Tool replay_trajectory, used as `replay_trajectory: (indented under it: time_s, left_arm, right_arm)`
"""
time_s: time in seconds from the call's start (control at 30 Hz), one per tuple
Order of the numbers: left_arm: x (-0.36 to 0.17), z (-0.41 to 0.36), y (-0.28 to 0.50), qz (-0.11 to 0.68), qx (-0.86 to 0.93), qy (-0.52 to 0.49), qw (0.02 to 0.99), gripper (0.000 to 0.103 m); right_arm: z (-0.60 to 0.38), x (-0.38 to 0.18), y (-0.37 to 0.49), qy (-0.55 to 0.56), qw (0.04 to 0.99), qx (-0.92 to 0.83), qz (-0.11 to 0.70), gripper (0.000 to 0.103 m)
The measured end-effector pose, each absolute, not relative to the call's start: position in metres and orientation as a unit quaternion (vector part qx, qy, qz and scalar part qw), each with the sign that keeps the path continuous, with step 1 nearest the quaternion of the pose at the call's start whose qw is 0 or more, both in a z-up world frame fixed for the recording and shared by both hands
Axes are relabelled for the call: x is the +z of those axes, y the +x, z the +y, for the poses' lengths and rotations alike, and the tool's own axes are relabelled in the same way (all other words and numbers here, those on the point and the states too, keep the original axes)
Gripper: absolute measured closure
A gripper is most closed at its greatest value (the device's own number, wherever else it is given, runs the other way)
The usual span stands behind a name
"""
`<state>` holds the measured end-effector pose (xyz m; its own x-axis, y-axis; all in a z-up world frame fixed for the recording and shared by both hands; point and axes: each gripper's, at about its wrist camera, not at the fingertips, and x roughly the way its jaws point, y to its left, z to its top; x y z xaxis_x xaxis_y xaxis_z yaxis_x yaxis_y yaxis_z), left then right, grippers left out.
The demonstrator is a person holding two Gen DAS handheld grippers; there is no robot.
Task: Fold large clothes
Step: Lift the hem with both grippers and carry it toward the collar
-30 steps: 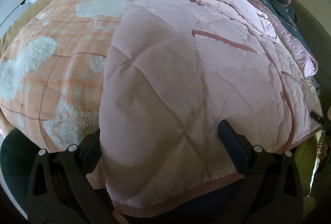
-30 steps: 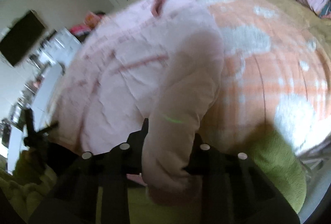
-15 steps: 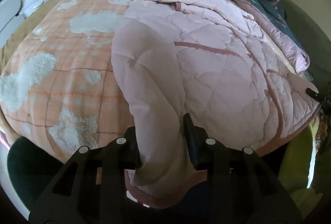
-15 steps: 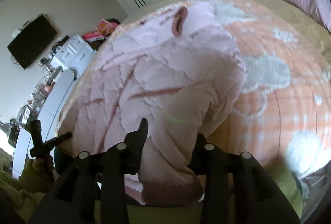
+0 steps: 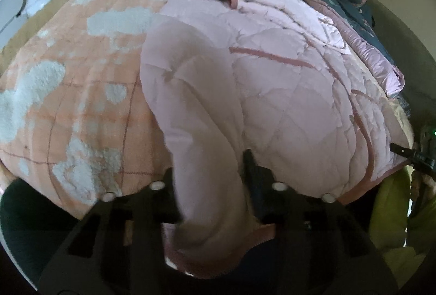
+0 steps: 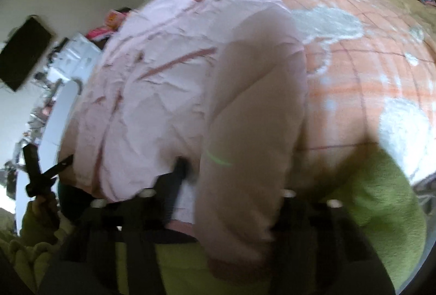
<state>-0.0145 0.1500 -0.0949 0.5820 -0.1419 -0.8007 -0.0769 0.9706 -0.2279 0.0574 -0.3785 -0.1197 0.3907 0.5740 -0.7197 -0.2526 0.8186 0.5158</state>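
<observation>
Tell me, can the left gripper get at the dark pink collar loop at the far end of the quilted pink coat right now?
Probably not: the left gripper is closing on the quilted pink coat's near hem, and the collar loop lies far across it.

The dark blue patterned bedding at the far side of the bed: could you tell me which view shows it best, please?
The left wrist view: the dark blue patterned bedding lies sharp at upper right, beyond the pink quilted garment. The right wrist view is blurred and shows, at most, a sliver of something blue at its right edge.
</observation>
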Motion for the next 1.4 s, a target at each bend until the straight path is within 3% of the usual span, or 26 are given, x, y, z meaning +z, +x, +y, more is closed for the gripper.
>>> replay_trajectory:
  time_s: [0.07, 0.17, 0.4, 0.7, 1.4]
  left_arm:
    - [-0.085, 0.149, -0.015, 0.442, -0.025, -0.118, 0.889, 0.091]
    - [-0.068, 0.147, -0.015, 0.416, -0.035, -0.114, 0.901, 0.094]
    - [-0.019, 0.143, 0.000, 0.352, -0.060, -0.102, 0.928, 0.094]
    - [0.016, 0.138, 0.026, 0.303, -0.058, -0.101, 0.946, 0.094]
    - [0.069, 0.150, 0.084, 0.247, -0.041, -0.125, 0.960, 0.094]
  right_arm:
    - [-0.379, -0.107, 0.052, 0.168, 0.827, 0.265, 0.467, 0.077]
    - [-0.388, -0.083, 0.049, 0.212, 0.834, 0.288, 0.421, 0.081]
    - [-0.396, -0.031, 0.065, 0.256, 0.845, 0.320, 0.345, 0.082]
    - [-0.388, 0.013, 0.106, 0.262, 0.854, 0.326, 0.309, 0.083]
    - [-0.392, 0.051, 0.163, 0.268, 0.866, 0.323, 0.271, 0.083]
